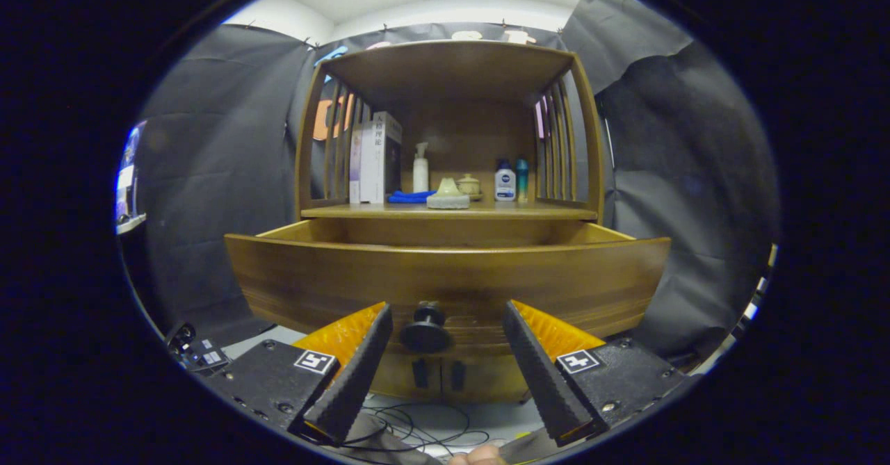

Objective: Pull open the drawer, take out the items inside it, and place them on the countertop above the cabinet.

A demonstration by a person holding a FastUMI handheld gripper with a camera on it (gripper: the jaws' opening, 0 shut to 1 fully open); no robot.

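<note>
A brown wooden cabinet stands ahead, and its drawer (pixel 445 277) is pulled out toward me; the inside is hidden behind the drawer front. A round dark knob (pixel 426 329) sits low on the drawer front, between my two fingertips and slightly left of the middle. My gripper (pixel 447 315) is open, fingers spread wide on either side of the knob without touching it. The countertop (pixel 556 210) above the drawer carries books (pixel 375 159), a blue cloth (pixel 410 197), a white pump bottle (pixel 421 167), a pale lidded dish (pixel 448 194), a small jar (pixel 469 185) and two bottles (pixel 512 180).
The cabinet has slatted side walls and a top shelf (pixel 452 62). Black cloth hangs behind and to both sides. Below the drawer are two small dark handles (pixel 438 374) on lower doors. Loose cables (pixel 417 423) lie on the floor near the fingers.
</note>
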